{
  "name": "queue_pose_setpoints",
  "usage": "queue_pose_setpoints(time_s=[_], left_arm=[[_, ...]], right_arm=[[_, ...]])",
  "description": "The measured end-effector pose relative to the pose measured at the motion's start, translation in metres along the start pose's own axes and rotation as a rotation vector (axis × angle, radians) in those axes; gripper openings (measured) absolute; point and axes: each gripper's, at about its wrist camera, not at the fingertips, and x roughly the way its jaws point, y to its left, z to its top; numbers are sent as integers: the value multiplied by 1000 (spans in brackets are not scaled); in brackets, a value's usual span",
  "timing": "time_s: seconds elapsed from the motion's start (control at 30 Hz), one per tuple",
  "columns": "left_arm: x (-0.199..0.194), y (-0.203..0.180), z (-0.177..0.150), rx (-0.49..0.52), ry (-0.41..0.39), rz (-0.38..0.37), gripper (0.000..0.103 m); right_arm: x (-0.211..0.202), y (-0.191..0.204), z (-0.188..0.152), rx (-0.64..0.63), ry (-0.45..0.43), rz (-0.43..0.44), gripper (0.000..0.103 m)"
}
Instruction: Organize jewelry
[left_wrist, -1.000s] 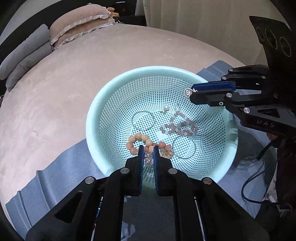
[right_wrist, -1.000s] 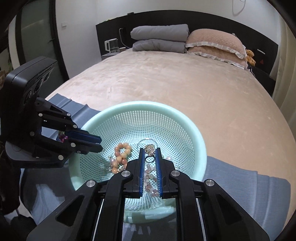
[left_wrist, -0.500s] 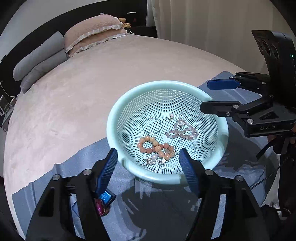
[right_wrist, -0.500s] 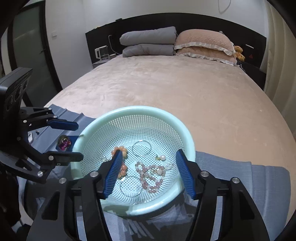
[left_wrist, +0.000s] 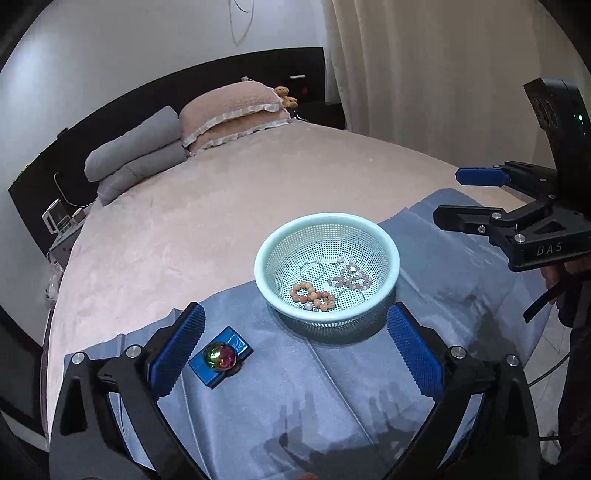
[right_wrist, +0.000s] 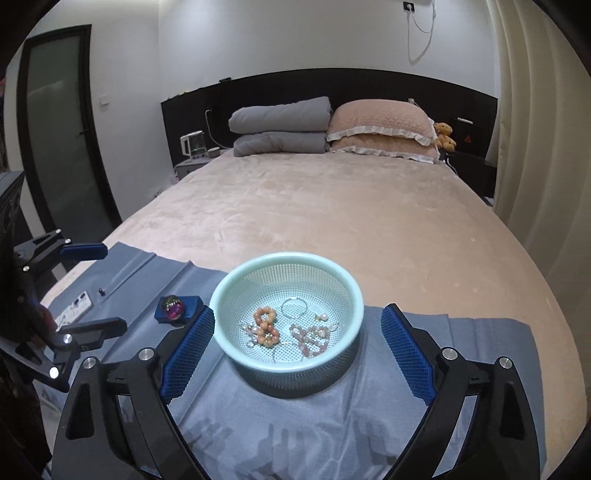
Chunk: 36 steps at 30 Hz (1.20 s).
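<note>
A mint perforated basket stands on a blue-grey cloth on the bed. In it lie an orange bead bracelet, a pink bead bracelet, thin hoops and small pearl pieces. My left gripper is open and empty, held back above the cloth. My right gripper is open and empty, short of the basket. Each also shows in the other view, the right gripper and the left gripper.
A blue box with an iridescent ball on it lies on the cloth left of the basket. A white strip lies further left. Pillows and folded grey quilts sit at the headboard. A curtain hangs on the right.
Both grippers, shut on small jewelry over the basket a second ago, opened and dropped it in. Both have since pulled back and up, away from the basket.
</note>
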Motion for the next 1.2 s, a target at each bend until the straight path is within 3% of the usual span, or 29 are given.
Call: queue_pose_setpoints(time_s=[0.17,0.33,0.53,0.7,0.87,1.2], left_arm=[[-34,-13,-26,-54,-21,-24,97],[-59,-28,-57,-85,-58,16,97],[-63,-35,-100,-206,-57,91,97],[-55,-42,-135,-224,-40,144,97],[-60,-37,-157,-312,-80,124,97],[-54,-54,-175,-266,-91,168,97]], right_arm=[[-28,20,-15,-75,-7,-8,89],[-53,40,-39,-86,-36,-42,95],[-65,57,-95,-33,-63,-103,95],[-59,56,-141,20,-33,-135,95],[-63,53,-167,95,-96,-153,95],[-57,62,-195,135,-108,-112,95]])
